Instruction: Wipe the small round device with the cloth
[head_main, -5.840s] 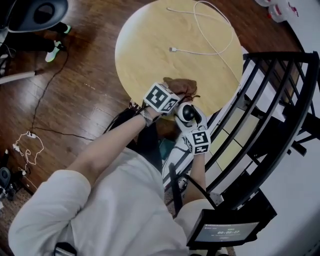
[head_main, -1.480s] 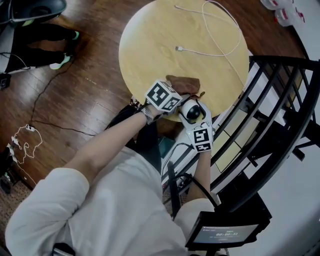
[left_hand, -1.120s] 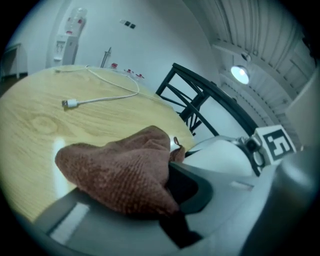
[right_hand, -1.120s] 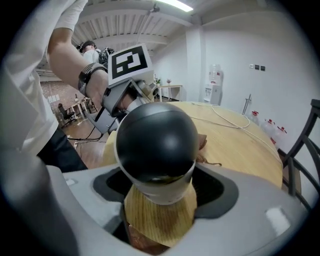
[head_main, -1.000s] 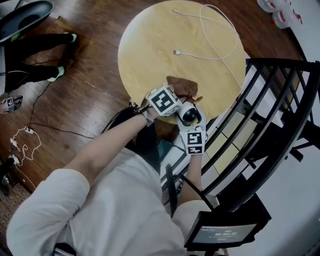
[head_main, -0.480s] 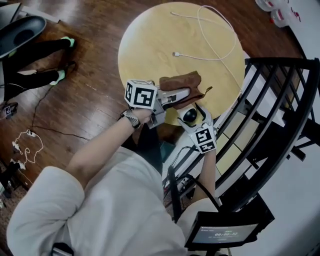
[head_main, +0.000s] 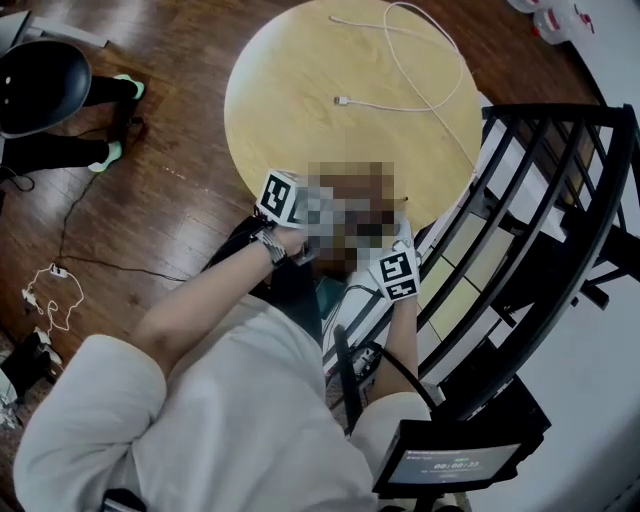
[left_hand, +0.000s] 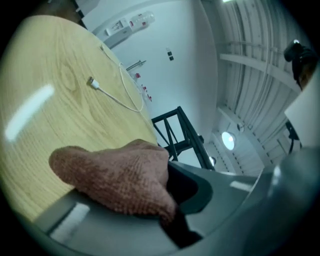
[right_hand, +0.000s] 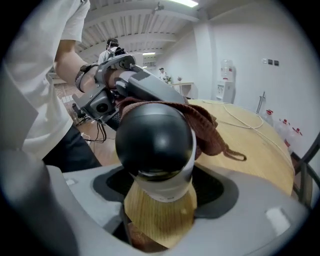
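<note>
The small round device (right_hand: 156, 142) has a black dome, a white ring and a wooden base. My right gripper (right_hand: 159, 202) is shut on that base and holds it upright at the table's near edge. A brown cloth (left_hand: 117, 172) is pinched in my left gripper (left_hand: 167, 207), which is shut on it. In the right gripper view the cloth (right_hand: 206, 127) lies against the far side of the dome, with the left gripper (right_hand: 142, 85) just behind it. In the head view a mosaic patch hides the cloth and device; only the marker cubes (head_main: 283, 197) (head_main: 397, 273) show.
The round wooden table (head_main: 290, 100) carries a white cable (head_main: 405, 85) at its far side. A black metal rack (head_main: 545, 210) stands close on the right. A small screen (head_main: 455, 462) sits below it. Someone's feet and a black chair (head_main: 40, 85) are at the far left.
The left gripper has swung right with the cloth, from beside the device to against it. The right gripper has kept the device in about the same place.
</note>
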